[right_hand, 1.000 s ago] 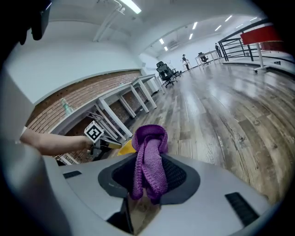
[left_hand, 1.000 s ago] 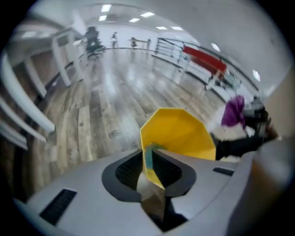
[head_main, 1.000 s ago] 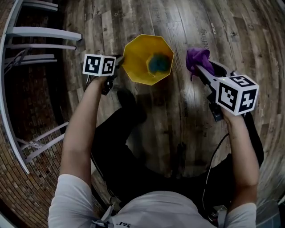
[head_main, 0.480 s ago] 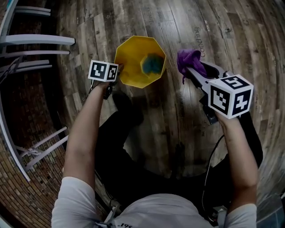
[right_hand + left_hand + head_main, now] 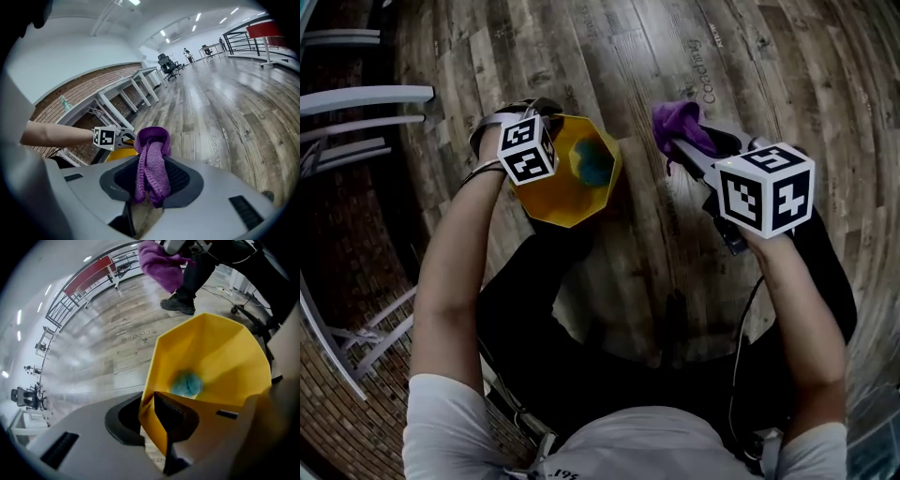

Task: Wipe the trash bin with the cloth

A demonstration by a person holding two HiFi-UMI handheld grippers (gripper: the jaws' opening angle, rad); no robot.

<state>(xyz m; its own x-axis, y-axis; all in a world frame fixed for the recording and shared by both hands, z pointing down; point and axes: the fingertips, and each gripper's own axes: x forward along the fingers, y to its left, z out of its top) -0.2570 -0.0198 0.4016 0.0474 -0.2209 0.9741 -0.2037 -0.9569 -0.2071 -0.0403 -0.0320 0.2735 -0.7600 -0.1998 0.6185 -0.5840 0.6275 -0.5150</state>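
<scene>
A yellow eight-sided trash bin stands on the wooden floor with a teal lump at its bottom. My left gripper points steeply down at the bin's left rim. In the left gripper view its jaws have just been closing, and they clamp the yellow wall, one pad inside and the other outside. My right gripper hovers to the right of the bin, shut on a purple knitted cloth that bunches and hangs from its jaws. Cloth and bin are apart.
White table frames and a brick wall line the left side. The person's dark-clad legs are just below the bin. A cable trails under the right arm. Wooden floor stretches beyond the bin; desks and chairs stand far off.
My left gripper rolled over and came down from beside the bin onto its left rim. The bin sits lower and further left in view. The right gripper with the cloth drifted slightly left.
</scene>
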